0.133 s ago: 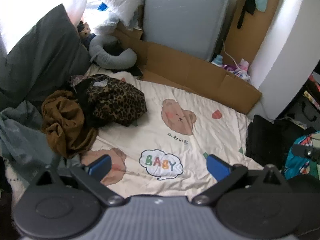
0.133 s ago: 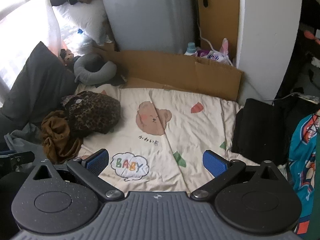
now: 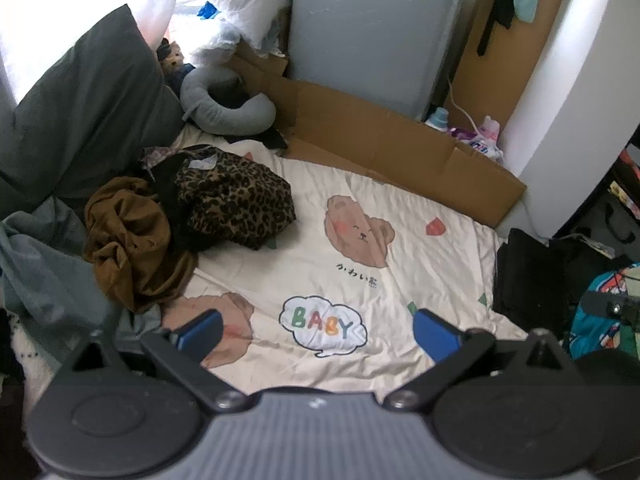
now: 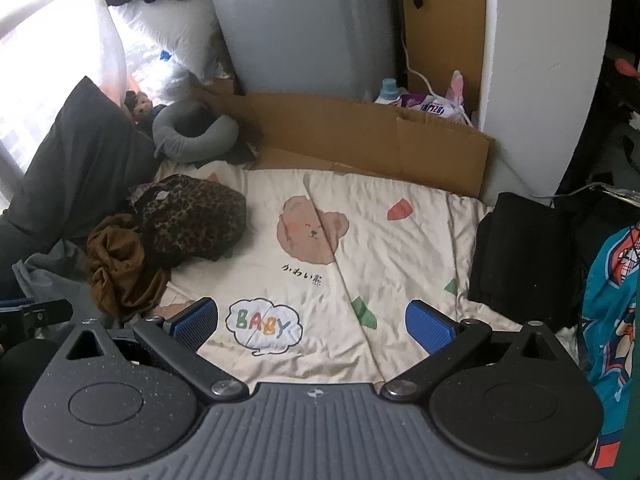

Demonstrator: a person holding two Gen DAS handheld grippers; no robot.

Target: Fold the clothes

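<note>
A crumpled leopard-print garment (image 3: 236,204) (image 4: 192,220) lies in a heap at the left of the cream bear-print sheet (image 3: 360,280) (image 4: 380,248). A rumpled brown garment (image 3: 128,240) (image 4: 116,268) sits against its near left side. A folded black garment (image 3: 532,276) (image 4: 520,256) rests at the sheet's right edge. My left gripper (image 3: 318,334) hovers open above the "BABY" print, holding nothing. My right gripper (image 4: 312,326) is open too, over the same near part of the sheet, empty.
A dark grey pillow (image 3: 80,112) and a grey neck pillow (image 3: 224,108) lie at the back left. Flattened cardboard (image 3: 400,148) and a grey upright panel (image 3: 368,28) close the far side. A teal patterned cloth (image 4: 612,304) hangs at the right. Grey fabric (image 3: 36,268) bunches at the near left.
</note>
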